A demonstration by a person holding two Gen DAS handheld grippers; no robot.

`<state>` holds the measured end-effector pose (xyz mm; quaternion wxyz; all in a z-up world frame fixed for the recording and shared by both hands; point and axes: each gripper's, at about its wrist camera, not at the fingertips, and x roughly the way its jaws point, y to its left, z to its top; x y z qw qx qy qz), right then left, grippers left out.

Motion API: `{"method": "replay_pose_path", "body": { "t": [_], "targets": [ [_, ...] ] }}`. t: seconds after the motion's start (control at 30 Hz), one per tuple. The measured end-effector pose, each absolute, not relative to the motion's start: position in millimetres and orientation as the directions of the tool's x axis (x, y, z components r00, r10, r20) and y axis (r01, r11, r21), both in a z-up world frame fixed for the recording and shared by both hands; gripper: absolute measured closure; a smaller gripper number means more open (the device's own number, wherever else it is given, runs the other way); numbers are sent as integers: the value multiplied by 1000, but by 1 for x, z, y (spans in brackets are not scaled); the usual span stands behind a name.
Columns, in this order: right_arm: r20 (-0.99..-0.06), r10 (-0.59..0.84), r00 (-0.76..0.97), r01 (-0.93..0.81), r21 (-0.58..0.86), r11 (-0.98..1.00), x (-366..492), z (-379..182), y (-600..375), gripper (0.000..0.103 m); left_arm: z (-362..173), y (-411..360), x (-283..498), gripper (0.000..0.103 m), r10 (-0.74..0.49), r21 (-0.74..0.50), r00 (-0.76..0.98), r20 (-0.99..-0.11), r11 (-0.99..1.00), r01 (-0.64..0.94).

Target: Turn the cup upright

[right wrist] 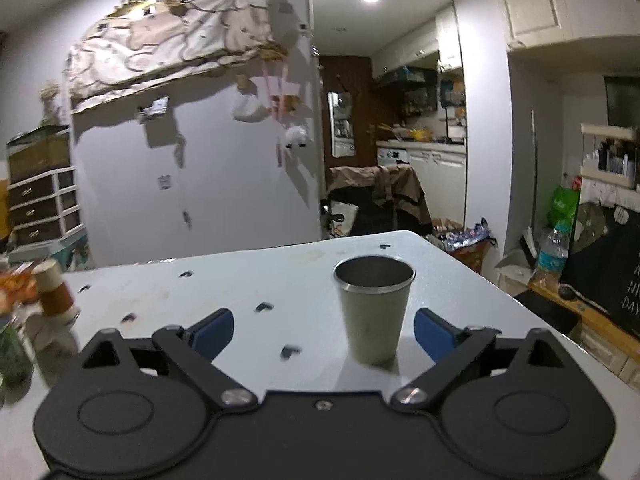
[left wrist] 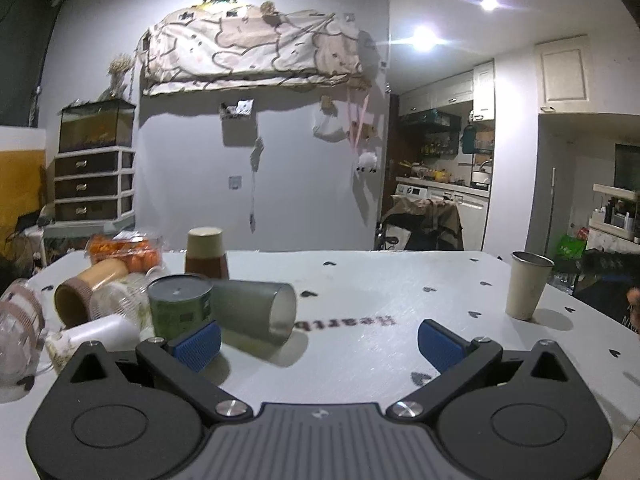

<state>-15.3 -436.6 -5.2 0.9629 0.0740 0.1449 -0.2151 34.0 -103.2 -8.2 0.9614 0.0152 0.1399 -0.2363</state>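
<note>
two cups on the desk, both tongs spread

the desk (left wrist: 360,276) is white with small dark heart marks; its far edge runs straight across under the wall, and its right edge drops off beside the kitchen side of the room. the middle of the desk is bare from the printed word out to the far edge.

the left tongs (left wrist: 318,340) sit low and level over the near edge, blue pads spread wide and holding nothing. the left pad (left wrist: 199,345) is just in front of the grey cup (left wrist: 254,312), though whether they touch cannot be told.

the right tongs (right wrist: 324,334) are likewise level and spread, empty, near the far right corner of the desk. the metal cup (right wrist: 374,312) stands between the pads, closer to the right one, with a gap on both sides.

a clutter of containers (left wrist: 80,312) fills the left edge of the desk.

the grey cup lies on its side near the left part of the desk, long axis running left to right, its open mouth facing right and a little toward the near edge, its base against a green tin (left wrist: 180,306).

the metal cup is upright, mouth up.
</note>
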Motion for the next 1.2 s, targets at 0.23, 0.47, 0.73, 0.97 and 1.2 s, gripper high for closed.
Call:
{"method": "replay_pose_path", "body": {
  "t": [0.23, 0.47, 0.73, 0.97, 1.2],
  "targets": [
    [-261, -392, 882, 428, 99, 898, -65, -27, -402, 4, -14, -126, 27, 0, -516, -33, 813, -272, 849, 528],
    [-234, -431, 871, 461, 92, 882, -103, -43, -380, 0, -25, -137, 17, 0, -523, -36, 804, -282, 844, 536],
    [-242, -438, 866, 465, 67, 883, -118, -49, -366, 0, -29, -132, 6, 0, -521, -36, 805, -286, 845, 534],
    [-242, -449, 860, 473, 50, 880, -121, -49, -363, 0, -29, -130, 4, 0, -522, -37, 804, -286, 844, 535],
    [-246, -444, 861, 468, 44, 883, -124, -51, -361, 0, -28, -130, 4, 0, -522, -35, 803, -287, 844, 536]
  ]
}}
